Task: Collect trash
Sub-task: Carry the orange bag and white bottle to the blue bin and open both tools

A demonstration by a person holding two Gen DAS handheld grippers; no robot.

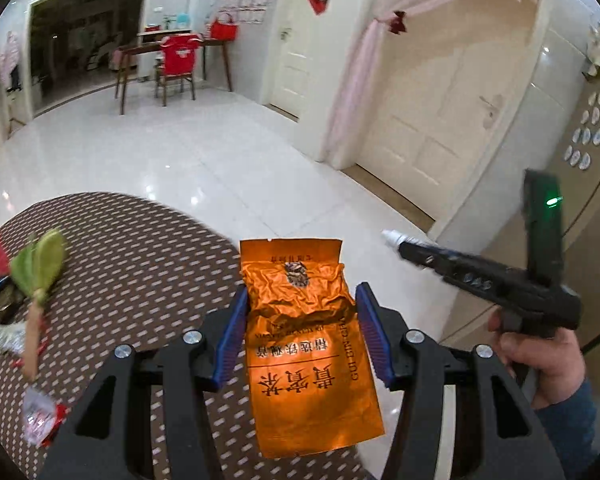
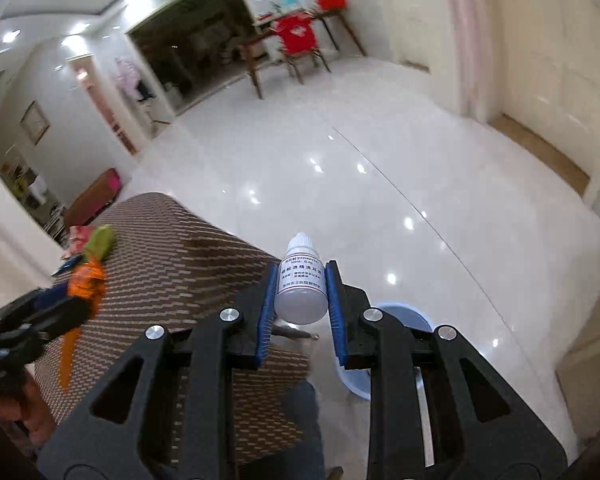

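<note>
My left gripper (image 1: 300,304) is shut on a crumpled orange foil packet (image 1: 308,360) with printed characters, held above the edge of a table with a brown patterned cloth (image 1: 140,272). My right gripper (image 2: 302,280) is shut on a small white dropper bottle (image 2: 301,286), cap pointing away, over the white floor. In the left wrist view the right gripper (image 1: 400,246) shows at the right, held by a hand (image 1: 540,352), with the bottle's white cap (image 1: 392,237) poking out. In the right wrist view the left gripper (image 2: 76,292) and its orange packet (image 2: 85,282) appear at the left, blurred.
On the cloth lie a green leafy vegetable (image 1: 40,264) and several wrappers (image 1: 40,420) at the left. A pale blue bin (image 2: 400,320) stands on the floor below my right gripper. A wooden table with a red-covered chair (image 1: 176,60) stands far back; doors (image 1: 440,112) at right.
</note>
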